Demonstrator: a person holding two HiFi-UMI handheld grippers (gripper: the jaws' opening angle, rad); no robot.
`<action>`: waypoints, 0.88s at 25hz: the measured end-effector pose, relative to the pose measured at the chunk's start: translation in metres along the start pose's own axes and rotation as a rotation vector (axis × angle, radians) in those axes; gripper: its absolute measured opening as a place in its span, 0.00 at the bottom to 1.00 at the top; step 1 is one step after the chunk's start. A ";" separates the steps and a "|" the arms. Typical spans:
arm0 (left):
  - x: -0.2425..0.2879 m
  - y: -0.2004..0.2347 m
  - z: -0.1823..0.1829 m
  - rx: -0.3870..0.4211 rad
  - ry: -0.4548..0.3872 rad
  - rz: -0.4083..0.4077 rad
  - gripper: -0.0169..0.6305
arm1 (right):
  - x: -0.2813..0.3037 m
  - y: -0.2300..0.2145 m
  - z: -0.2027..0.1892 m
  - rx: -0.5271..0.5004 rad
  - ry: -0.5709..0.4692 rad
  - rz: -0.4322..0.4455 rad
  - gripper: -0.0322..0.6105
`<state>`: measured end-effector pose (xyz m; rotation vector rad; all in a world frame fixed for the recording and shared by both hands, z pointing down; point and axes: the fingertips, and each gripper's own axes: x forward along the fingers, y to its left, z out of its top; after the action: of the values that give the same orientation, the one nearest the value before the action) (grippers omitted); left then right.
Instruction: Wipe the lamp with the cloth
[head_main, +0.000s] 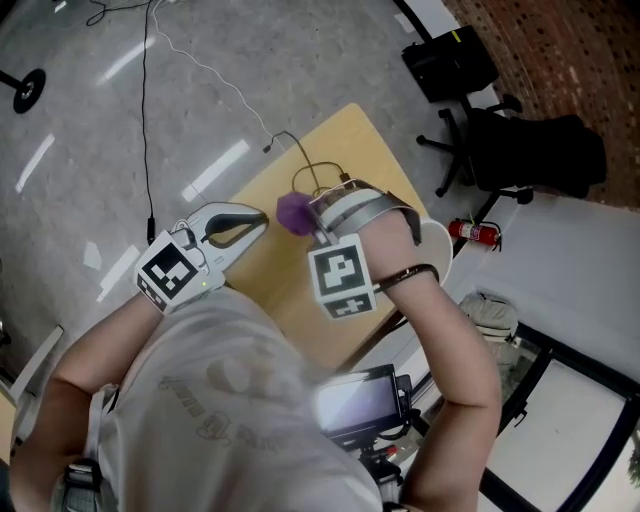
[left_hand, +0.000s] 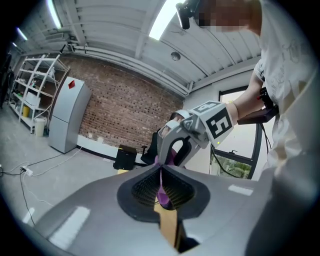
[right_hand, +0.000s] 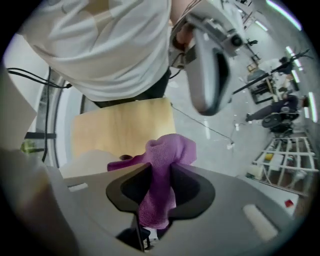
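Over the wooden table (head_main: 345, 140), both tools are up near each other, tips almost meeting.

- right gripper (right_hand: 161, 167): pinching the purple cloth (right_hand: 165, 150). The cloth is bunched between the pads, with a tuft sticking out past the tips and a tail hanging back toward the handle. The gripper points steeply down at the tabletop.
- left gripper (left_hand: 161, 170): jaws pressed together, held roughly level and aimed at the right gripper. A sliver of purple shows along the seam; can't tell if it's touching the cloth or just seen through the gap. From the head view its tips sit just beside the cloth.
- Lamp: can't pick it out cleanly. A thin bent cable (head_main: 298, 147) runs across the table beyond the cloth. A white rounded part (head_main: 437, 243) sits by the right wrist at the table edge. The right gripper and forearm cover whatever is in between.
- Cloth is off the table, not touching anything I can see apart from the pads.
- Off the table: black office chair (head_main: 520, 150) and fire extinguisher (head_main: 475, 232) on the floor.
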<state>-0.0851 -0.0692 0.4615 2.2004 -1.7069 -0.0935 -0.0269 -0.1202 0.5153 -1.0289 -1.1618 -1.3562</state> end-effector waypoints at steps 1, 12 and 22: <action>0.000 0.000 0.002 0.005 -0.002 0.004 0.04 | -0.011 -0.010 -0.004 0.038 0.003 -0.072 0.25; 0.025 -0.027 0.027 0.065 -0.003 -0.040 0.04 | -0.146 -0.019 -0.067 0.702 -0.188 -0.559 0.25; 0.049 -0.062 0.037 0.124 0.020 -0.135 0.04 | -0.208 0.079 -0.165 1.002 0.048 -0.682 0.25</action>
<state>-0.0243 -0.1116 0.4157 2.3975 -1.5908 0.0003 0.0756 -0.2481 0.2919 0.1437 -1.9466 -1.0128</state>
